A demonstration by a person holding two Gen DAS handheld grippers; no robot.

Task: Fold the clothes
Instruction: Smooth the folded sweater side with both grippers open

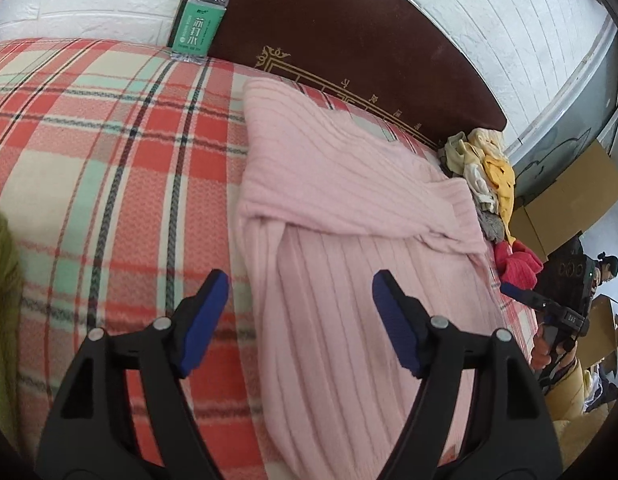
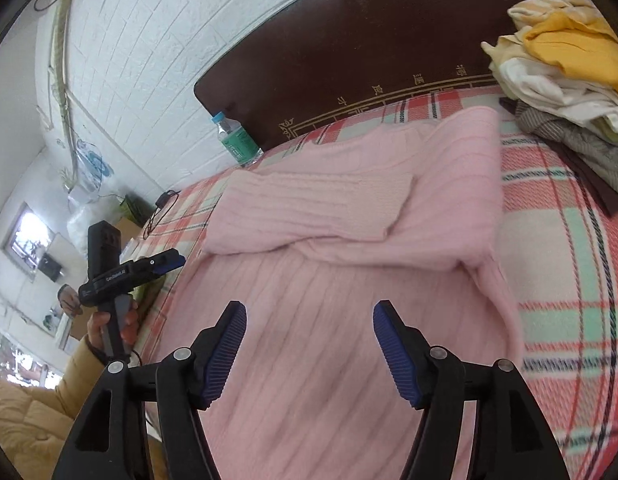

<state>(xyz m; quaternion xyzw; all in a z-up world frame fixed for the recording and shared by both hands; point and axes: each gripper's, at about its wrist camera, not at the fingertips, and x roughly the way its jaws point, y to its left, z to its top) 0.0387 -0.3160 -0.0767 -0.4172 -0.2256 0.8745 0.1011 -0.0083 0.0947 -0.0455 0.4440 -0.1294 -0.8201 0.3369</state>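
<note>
Water bottle (image 1: 199, 16) with green label reading "苏打水", dark headboard (image 1: 349, 32) edged with small gold characters too small to read, left claw (image 2: 171, 261) body marked "GenRobot.AI"

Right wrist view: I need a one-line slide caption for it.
Open right gripper above a partly folded pink sweater on the plaid blanket, nothing between its jaws.

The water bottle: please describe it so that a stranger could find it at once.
Look at the dark brown headboard behind the plaid blanket. At its left end, against the white brick wall, stands the water bottle. It alone is clear plastic, with a green label and a light blue cap.
</note>
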